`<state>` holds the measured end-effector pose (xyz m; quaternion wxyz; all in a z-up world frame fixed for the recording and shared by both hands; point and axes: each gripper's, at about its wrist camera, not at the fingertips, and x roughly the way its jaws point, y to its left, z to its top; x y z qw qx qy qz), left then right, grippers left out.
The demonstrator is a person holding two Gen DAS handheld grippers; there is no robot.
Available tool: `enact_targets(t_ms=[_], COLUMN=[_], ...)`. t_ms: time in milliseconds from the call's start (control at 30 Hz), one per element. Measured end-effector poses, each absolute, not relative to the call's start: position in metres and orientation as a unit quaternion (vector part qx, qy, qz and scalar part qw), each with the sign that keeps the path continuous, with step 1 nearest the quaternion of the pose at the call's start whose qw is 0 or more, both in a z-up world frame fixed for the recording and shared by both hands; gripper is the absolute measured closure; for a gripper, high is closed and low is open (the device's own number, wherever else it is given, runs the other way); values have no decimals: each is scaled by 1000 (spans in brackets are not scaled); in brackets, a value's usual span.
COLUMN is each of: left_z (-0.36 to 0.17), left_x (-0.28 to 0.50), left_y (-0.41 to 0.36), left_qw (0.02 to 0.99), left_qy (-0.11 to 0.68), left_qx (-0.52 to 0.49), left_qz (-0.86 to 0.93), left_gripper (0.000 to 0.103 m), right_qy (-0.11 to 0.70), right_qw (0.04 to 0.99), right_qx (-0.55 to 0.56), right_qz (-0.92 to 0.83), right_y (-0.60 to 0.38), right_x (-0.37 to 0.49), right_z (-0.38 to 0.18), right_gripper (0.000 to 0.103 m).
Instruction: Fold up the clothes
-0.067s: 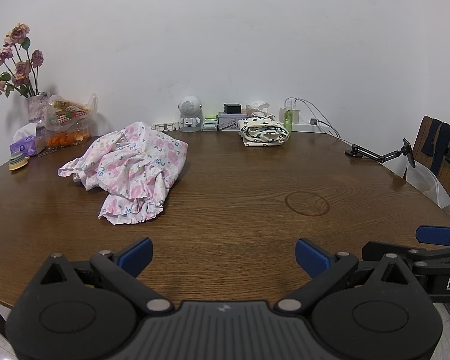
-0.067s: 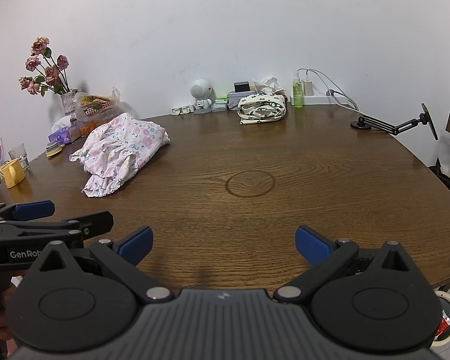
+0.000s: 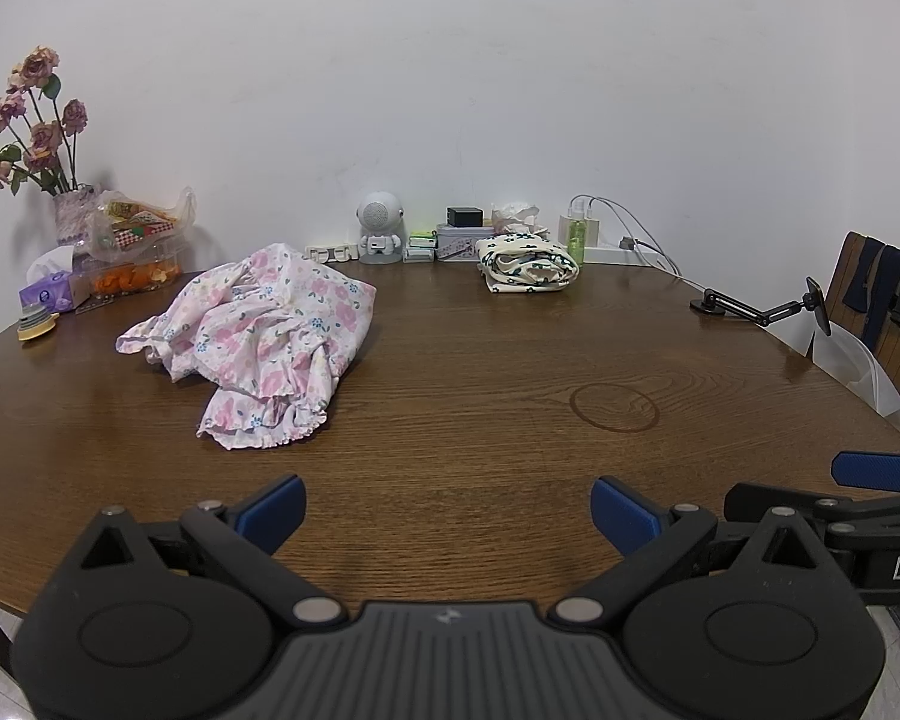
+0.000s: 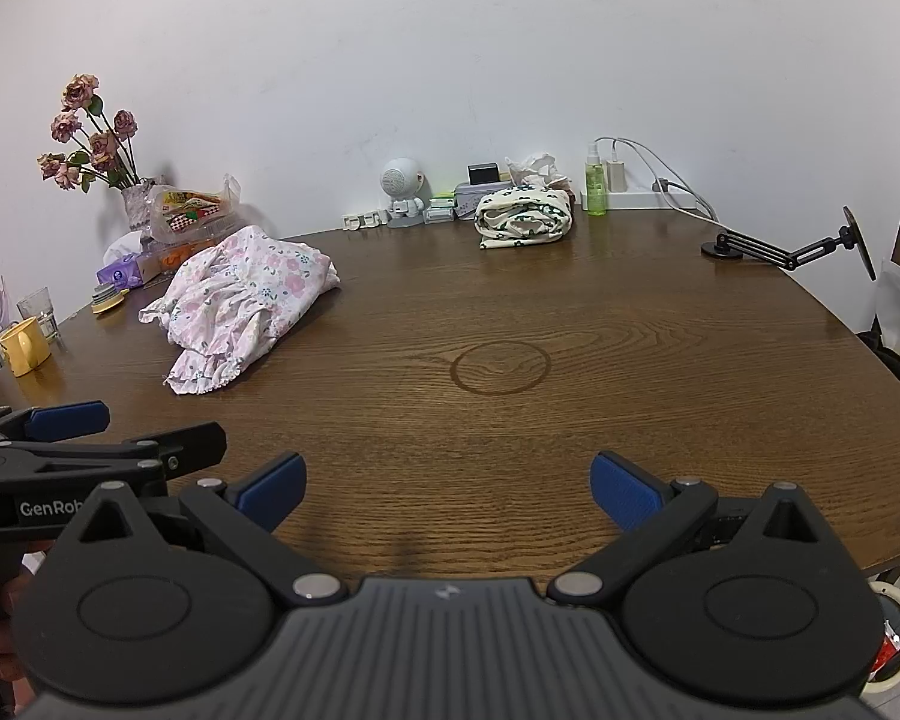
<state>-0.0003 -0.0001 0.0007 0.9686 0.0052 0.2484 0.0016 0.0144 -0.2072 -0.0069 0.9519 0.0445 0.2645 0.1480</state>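
A crumpled pink floral garment (image 3: 264, 336) (image 4: 240, 300) lies on the left half of the brown wooden table (image 3: 480, 396) (image 4: 510, 432). A folded cream garment with dark green flowers (image 3: 528, 264) (image 4: 522, 217) rests at the far edge near the wall. My left gripper (image 3: 447, 513) hovers over the near table edge, open and empty, well short of the pink garment. My right gripper (image 4: 447, 489) is also open and empty, beside the left one. In the left wrist view one blue pad of the right gripper shows at the right edge.
Along the wall stand a vase of dried roses (image 3: 36, 138), snack bags, a tissue box (image 3: 51, 294), a small white robot figure (image 3: 381, 228), tins, a green spray bottle (image 4: 594, 183) and charger cables. A black phone arm (image 3: 762, 306) sits far right. A yellow mug (image 4: 24, 345) and glass stand at left.
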Motion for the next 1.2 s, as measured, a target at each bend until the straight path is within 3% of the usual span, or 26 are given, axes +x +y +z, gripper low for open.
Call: enact_targets(t_ms=[1200], left_z=[0], left_x=[0], left_y=[-1], left_qw=[968], left_qy=[251], left_qx=[5], left_qz=[3], left_gripper=[1], right_qy=[266], right_qw=[952], right_qx=[45], right_qz=[146], right_y=[-205], right_x=[13], right_z=[-10], right_gripper=[0])
